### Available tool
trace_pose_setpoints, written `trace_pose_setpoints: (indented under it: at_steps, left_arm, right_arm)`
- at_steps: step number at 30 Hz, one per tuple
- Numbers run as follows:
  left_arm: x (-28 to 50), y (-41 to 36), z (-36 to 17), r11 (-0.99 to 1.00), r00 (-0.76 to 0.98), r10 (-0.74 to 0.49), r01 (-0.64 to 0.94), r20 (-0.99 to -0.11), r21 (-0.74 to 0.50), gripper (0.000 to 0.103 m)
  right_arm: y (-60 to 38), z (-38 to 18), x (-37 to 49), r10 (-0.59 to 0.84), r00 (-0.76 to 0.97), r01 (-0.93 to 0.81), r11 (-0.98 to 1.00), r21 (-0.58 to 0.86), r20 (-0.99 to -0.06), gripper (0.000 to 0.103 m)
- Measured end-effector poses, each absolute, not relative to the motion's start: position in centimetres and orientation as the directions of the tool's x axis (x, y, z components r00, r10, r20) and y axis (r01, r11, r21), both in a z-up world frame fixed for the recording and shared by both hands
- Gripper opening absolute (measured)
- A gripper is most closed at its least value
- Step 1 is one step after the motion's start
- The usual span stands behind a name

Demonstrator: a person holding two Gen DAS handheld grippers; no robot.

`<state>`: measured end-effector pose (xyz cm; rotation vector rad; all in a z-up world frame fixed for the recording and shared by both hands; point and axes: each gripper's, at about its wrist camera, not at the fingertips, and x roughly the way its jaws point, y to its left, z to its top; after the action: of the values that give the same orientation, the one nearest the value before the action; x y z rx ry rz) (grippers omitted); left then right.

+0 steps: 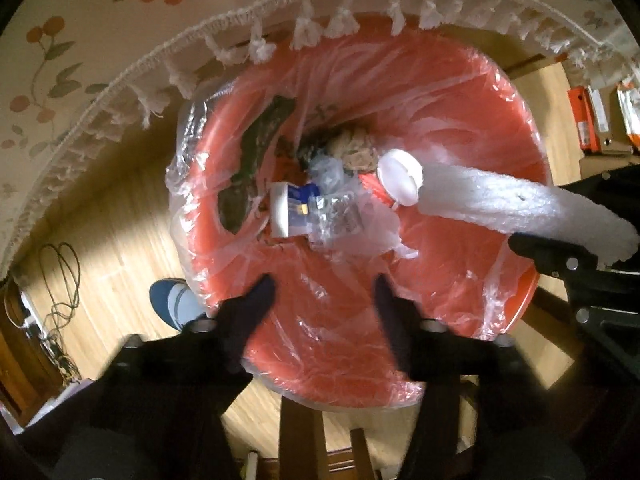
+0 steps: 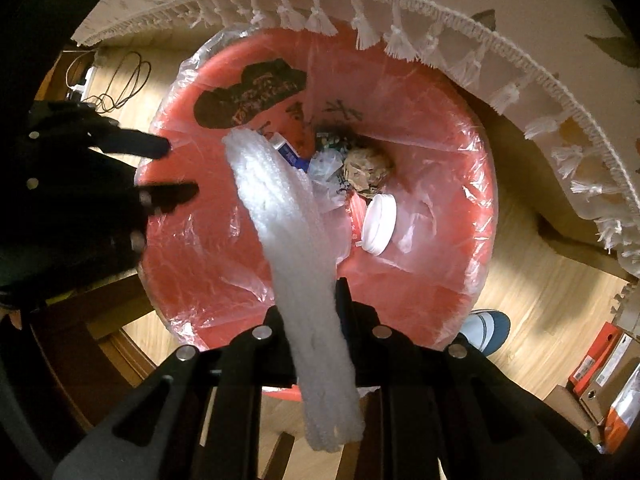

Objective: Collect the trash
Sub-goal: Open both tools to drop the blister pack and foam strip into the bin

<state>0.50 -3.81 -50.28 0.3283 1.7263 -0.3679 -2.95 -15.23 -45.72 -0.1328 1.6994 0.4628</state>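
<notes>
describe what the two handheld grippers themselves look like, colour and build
Both are matte black. The left gripper has two tapered, pointed fingers on a broad black frame with round silver bolt heads. The right gripper has the same black angular body with cut-out slots and silver screws. No cables, markings or sleeves are visible.

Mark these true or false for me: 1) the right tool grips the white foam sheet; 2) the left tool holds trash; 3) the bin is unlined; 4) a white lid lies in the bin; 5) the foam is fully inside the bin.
1) True: the right tool is shut on the white foam sheet.
2) False: the left tool is open and holds nothing.
3) False: the red bin carries a clear plastic liner.
4) True: the white lid lies among the trash.
5) False: the foam hangs above the bin, gripped.
</notes>
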Motion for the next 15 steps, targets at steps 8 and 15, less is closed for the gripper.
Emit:
trace_pose_setpoints:
  at_steps: [8, 15]
  left_arm:
    - [0.4, -2.8, -50.8, 0.916, -0.178, 0.108, 0.399, -0.978, 0.029, 0.08]
    - [0.8, -0.7, -50.4, 0.943, -0.166, 0.137, 0.325, -0.977, 0.077, 0.093]
  right_arm:
    - [-14.9, -47.8, -2.7, 0.14, -0.219, -0.36, 0.908, 0.213, -0.966, 0.018]
    - [-13.9, -48.6, -2.9, 0.128, -0.218, -0.413, 0.886, 0.21, -0.968, 0.024]
